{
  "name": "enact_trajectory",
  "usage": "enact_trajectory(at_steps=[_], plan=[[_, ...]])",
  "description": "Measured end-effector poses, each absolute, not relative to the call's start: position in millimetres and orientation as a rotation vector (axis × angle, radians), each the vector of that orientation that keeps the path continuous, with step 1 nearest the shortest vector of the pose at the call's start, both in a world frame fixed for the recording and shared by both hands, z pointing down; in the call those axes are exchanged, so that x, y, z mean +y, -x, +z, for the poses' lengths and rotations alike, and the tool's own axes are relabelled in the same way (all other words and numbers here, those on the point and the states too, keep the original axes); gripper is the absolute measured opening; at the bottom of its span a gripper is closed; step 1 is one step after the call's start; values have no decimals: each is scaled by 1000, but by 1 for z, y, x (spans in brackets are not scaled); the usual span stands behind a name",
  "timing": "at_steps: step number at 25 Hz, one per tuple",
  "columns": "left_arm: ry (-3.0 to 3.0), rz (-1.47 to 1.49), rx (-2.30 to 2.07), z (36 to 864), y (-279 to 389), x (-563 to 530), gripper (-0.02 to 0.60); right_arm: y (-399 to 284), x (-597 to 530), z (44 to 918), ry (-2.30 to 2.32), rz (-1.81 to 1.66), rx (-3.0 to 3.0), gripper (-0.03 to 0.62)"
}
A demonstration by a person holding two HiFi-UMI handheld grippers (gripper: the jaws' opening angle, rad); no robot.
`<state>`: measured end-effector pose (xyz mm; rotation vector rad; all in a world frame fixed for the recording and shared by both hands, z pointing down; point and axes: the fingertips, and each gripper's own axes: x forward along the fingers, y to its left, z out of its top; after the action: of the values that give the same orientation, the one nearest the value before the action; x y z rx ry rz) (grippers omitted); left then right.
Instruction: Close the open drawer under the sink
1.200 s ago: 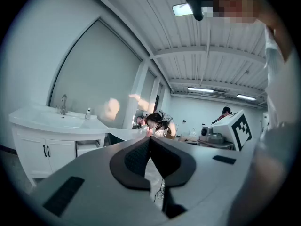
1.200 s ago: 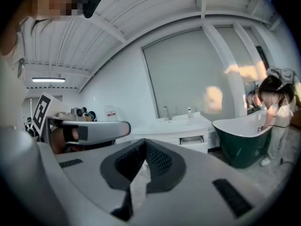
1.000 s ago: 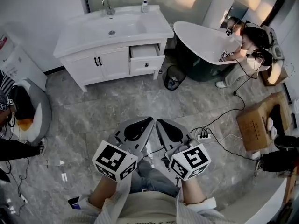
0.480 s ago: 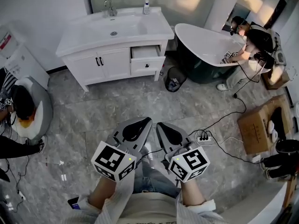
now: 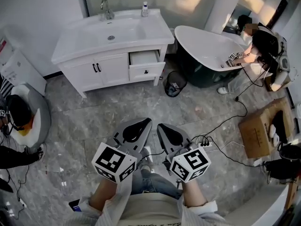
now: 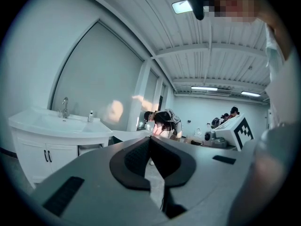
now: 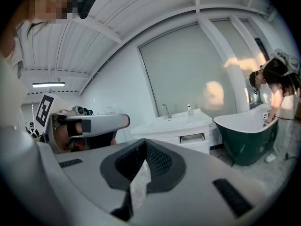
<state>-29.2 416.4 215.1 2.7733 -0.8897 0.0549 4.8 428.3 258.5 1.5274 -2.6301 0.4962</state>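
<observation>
- Hardly anything's moved since a second ago: the view nudged a bit, and the left gripper (image 5: 142,123) and right gripper (image 5: 163,126) are still low by the body, both pinched shut on nothing.
- Drawer (image 5: 145,63) hangs open at the right of the cabinet (image 5: 101,69), under the sink (image 5: 112,32), well apart across the floor (image 5: 141,102).
- I'd walk up first, then push its front squarely near the knob (image 5: 146,71) till flush.

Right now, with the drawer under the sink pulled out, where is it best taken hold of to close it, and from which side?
No grip needed: press the drawer's flat front panel beside its dark knob, from the room side, straight toward the vanity. The panel faces outward and juts past the cabinet doors.
</observation>
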Motion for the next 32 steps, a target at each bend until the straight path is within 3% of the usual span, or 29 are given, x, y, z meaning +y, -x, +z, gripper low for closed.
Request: enact_trajectory(at_steps=[18,32], plan=[[-2792,111,-803,217,45,240,15,12,252,261,-1597,543,-2583,9],[-2805,123,-746,225,70,180,15,24,198,277,-1698,592,-2494,9]])
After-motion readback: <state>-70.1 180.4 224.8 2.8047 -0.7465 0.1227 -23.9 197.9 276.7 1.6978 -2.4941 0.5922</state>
